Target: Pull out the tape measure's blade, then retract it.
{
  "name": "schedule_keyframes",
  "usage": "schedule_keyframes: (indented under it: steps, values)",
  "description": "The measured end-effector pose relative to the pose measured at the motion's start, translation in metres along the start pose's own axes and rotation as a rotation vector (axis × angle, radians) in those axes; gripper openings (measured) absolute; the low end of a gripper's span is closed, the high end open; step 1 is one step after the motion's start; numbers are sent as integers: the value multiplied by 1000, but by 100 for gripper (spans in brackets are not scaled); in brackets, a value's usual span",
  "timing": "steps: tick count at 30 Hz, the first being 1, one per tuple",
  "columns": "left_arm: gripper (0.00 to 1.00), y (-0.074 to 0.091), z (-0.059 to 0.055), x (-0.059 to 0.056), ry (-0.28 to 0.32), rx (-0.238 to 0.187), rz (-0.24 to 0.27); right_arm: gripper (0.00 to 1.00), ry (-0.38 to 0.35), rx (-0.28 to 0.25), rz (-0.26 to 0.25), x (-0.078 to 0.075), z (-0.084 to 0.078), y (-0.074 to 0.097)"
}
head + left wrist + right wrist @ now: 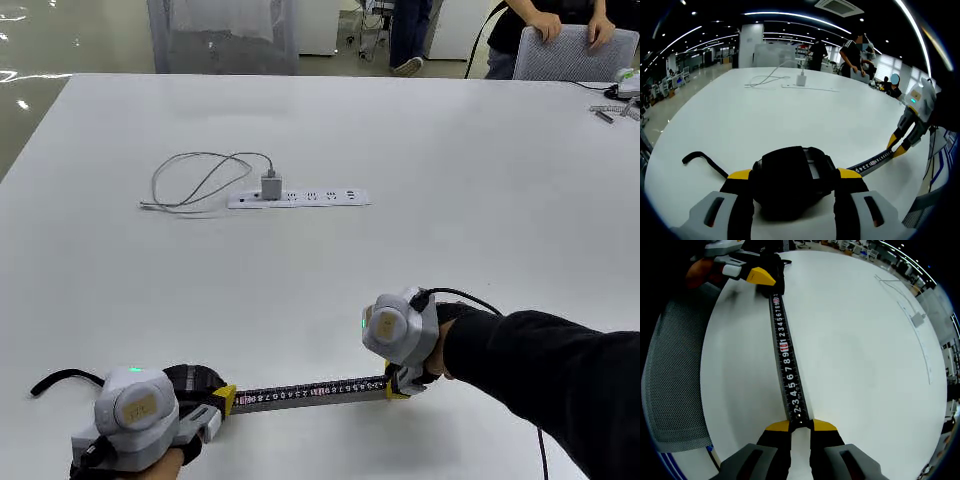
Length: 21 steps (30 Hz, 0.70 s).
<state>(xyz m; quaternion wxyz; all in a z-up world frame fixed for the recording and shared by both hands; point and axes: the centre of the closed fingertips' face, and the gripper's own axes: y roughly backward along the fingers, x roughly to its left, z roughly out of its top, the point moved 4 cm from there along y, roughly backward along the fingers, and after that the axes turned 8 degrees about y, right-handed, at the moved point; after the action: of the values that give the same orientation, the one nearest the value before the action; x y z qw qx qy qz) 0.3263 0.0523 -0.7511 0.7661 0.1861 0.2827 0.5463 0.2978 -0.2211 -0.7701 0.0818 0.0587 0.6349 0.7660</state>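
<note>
A black tape measure case (792, 177) sits low on the white table, clamped between the yellow-tipped fingers of my left gripper (205, 400), and its wrist strap (62, 379) trails off to the left. The numbered blade (308, 392) runs flat over the table to my right gripper (397, 385), which is shut on the blade's end. In the right gripper view the blade (787, 367) stretches from the fingertips (777, 427) away to the case (771, 271). In the left gripper view, the right gripper (904, 142) pinches the blade (871, 163) at the right.
A white power strip (300, 198) with a grey charger and a looped cable (200, 180) lies mid-table. People stand at the far edge by a mesh chair (575, 52). Small items (615, 105) rest at the far right corner. A grey mesh chair (675, 385) shows beside the table's near edge.
</note>
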Motion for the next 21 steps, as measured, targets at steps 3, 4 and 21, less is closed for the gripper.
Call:
schedule_keyframes:
  steps: [3, 4, 21]
  values:
    - [61, 0, 0, 0, -1, 0, 0, 10, -4, 4, 1, 0, 1, 0]
    - [61, 0, 0, 0, -1, 0, 0, 10, -4, 4, 1, 0, 1, 0]
    - [61, 0, 0, 0, -1, 0, -2, 10, -1, 7, 6, -1, 7, -1]
